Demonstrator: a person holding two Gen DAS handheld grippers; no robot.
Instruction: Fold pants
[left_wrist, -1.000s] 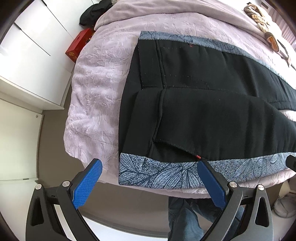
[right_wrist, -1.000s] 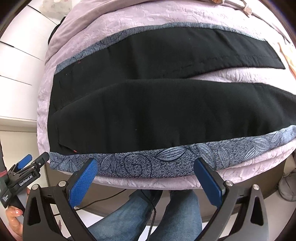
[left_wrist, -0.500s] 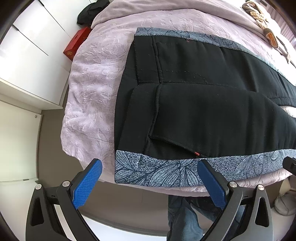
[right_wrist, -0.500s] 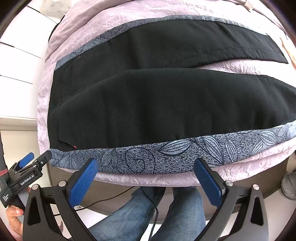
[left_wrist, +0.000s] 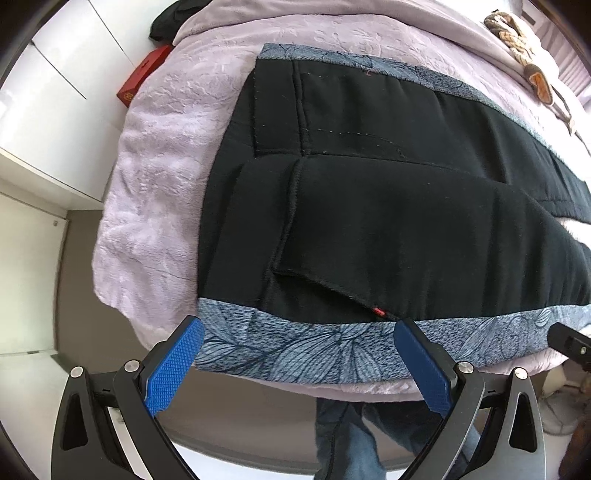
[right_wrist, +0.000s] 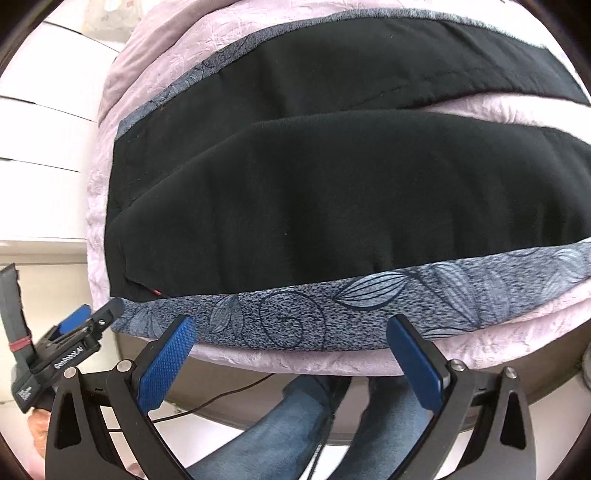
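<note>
Both tongs, left (left_wrist: 299, 328) and right (right_wrist: 290, 328), gaping empty, now nearer pants (left_wrist: 388, 229) hem

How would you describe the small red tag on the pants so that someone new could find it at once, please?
Start from the lilac bed cover, where the black pants lie spread out. Follow their near edge, along the blue-grey leaf-print strip. The red tag sits at the end of a slanted seam, the only bright speck on the black cloth.
</note>
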